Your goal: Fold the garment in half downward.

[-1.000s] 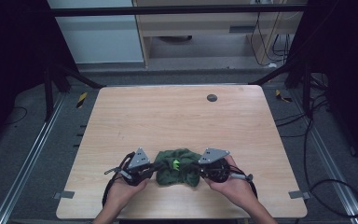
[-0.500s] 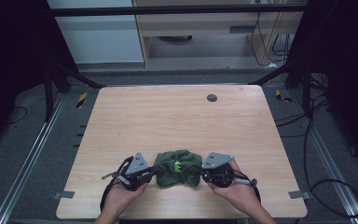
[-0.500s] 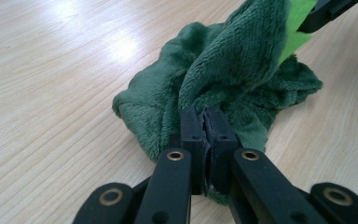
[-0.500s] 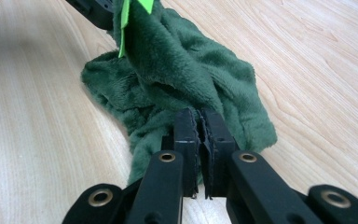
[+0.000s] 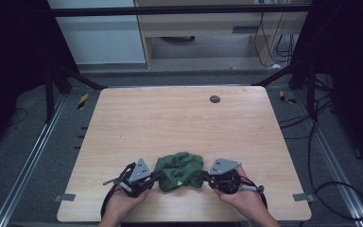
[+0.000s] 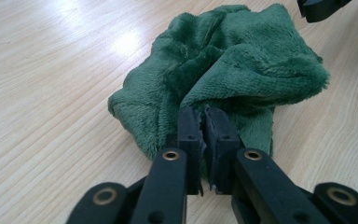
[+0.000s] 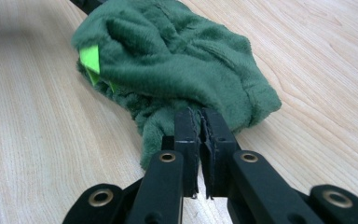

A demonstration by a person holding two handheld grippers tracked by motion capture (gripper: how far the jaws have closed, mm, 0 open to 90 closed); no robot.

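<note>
You hold the green cloth (image 5: 180, 170) bunched on the counter (image 5: 179, 123) near its front edge, between both grippers. The left gripper (image 6: 202, 122) pinches one edge fold with jaws pressed together on the fabric; the right gripper (image 7: 199, 122) pinches the opposite side likewise. This two-point hold likely prepares you to spread the cloth apart.

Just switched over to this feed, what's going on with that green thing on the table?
A person holds a gripper in each hand at the near edge of the wooden table. The left gripper and the right gripper are each shut on an edge of a crumpled green cloth, one on each side. The cloth lies bunched on the table between them, with a bright green tag showing.
</note>
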